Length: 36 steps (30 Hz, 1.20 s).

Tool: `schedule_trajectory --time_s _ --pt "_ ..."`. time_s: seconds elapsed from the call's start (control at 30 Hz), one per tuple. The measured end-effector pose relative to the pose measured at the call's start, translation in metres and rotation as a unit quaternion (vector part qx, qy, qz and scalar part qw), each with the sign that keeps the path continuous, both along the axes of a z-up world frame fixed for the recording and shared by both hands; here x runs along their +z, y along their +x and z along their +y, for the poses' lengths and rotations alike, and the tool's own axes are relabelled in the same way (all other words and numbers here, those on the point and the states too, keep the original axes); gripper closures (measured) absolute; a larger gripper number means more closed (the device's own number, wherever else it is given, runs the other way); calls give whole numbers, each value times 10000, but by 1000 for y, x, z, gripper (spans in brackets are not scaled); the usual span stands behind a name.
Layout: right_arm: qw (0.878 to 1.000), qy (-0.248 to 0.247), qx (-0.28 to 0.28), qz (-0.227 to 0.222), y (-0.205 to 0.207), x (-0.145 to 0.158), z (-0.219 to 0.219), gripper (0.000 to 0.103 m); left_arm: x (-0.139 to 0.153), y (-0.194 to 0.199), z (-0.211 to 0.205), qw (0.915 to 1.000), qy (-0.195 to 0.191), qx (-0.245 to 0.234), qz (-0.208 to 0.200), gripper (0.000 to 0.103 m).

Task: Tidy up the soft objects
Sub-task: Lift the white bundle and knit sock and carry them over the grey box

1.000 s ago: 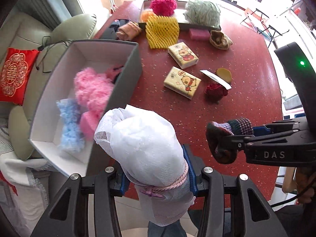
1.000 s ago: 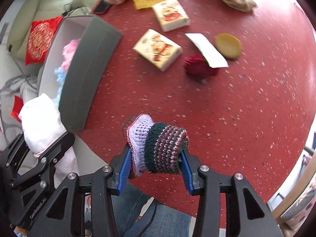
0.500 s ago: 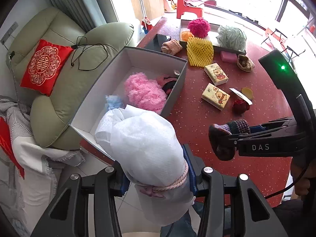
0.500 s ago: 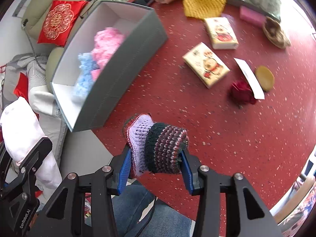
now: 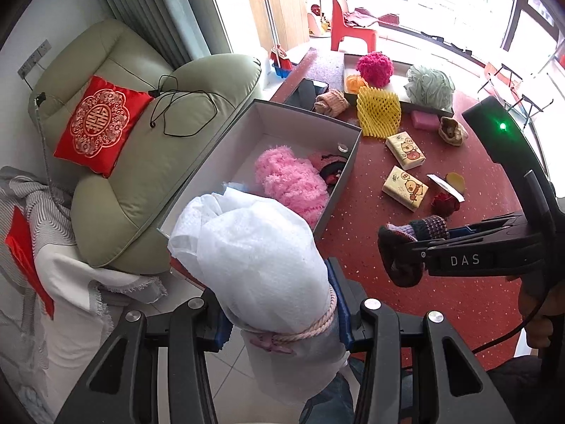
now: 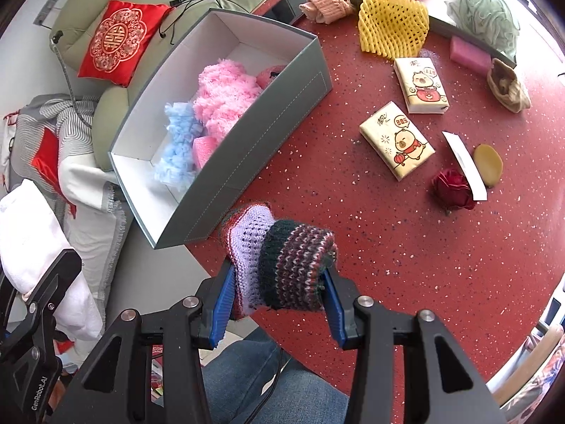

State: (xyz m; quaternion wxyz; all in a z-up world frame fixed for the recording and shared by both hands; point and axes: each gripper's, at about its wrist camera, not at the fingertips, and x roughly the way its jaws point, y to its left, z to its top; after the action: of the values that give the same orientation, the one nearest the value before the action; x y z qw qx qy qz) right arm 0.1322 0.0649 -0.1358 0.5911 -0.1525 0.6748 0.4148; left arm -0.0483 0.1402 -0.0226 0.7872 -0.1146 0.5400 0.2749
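Observation:
My left gripper (image 5: 280, 314) is shut on a white mesh bundle (image 5: 257, 261) tied with a pink cord, held above the near end of the grey box (image 5: 339, 183). My right gripper (image 6: 279, 304) is shut on a rolled knitted sock (image 6: 282, 265), purple and dark striped, over the red table (image 6: 406, 254) just right of the box's (image 6: 247, 155) near corner. In the box lie a fluffy pink piece (image 6: 226, 95), a light blue fluffy piece (image 6: 176, 145) and a pink sponge (image 6: 204, 148). In the left wrist view the right gripper (image 5: 420, 247) with the sock (image 5: 406, 247) hangs to the right.
On the table lie two tissue packs (image 6: 395, 141), a red rose (image 6: 452, 190), a yellow foam net (image 6: 392, 24), a pink sponge (image 6: 469, 53), a green bath pouf (image 6: 483, 17) and a beige sock (image 6: 328, 7). A green sofa (image 5: 123, 176) with a red cushion (image 5: 99, 123) stands left.
Both grippers have lifted and drawn back towards me with their loads, so the box and table look smaller and farther. Grips are unchanged.

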Motion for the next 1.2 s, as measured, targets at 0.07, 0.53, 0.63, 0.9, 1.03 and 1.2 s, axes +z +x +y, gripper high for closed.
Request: schedule_trajectory --time_s 0.07,0.53,0.63,0.9,1.03,1.2 --pt "10000 1 -27 4 1 1 -1 54 2 0 1 10000 26 -8 -15 56" --pt "10000 61 7 -24 2 4 1 54 6 -1 1 9999 121 13 -11 56" --pt "9999 87 51 -43 1 6 2 54 7 -3 1 9999 131 43 8 56" --pt "9999 118 92 -68 -1 7 4 54 8 -7 2 9998 152 134 17 56" --pt "9999 118 56 -70 -1 7 2 54 8 -7 2 9998 153 128 13 56" --pt "9999 113 22 -64 1 6 1 54 10 -7 2 9998 158 93 15 56"
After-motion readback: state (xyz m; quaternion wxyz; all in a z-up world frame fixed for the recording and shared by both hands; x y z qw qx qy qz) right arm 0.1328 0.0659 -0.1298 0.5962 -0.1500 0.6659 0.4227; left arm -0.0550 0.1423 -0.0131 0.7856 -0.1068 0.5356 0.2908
